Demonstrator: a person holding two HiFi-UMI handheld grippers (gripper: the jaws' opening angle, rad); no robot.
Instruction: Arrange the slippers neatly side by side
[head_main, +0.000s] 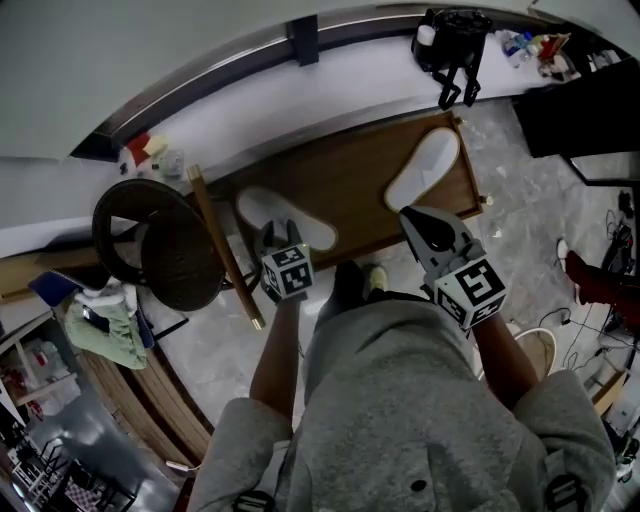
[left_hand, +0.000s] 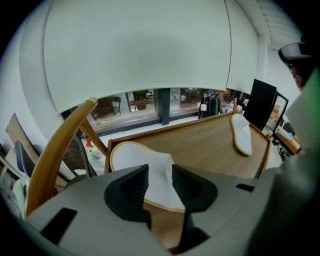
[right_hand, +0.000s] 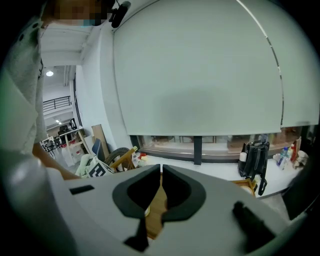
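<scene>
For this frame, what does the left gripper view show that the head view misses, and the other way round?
Only the left gripper view: the left gripper's black jaws standing apart, with the near white flat slipper showing through the gap, not pressed. Only the head view: the right gripper with its marker cube, and the person's grey clothing. Both: the near slipper and the far white slipper, lying well apart on the brown wooden table.
</scene>
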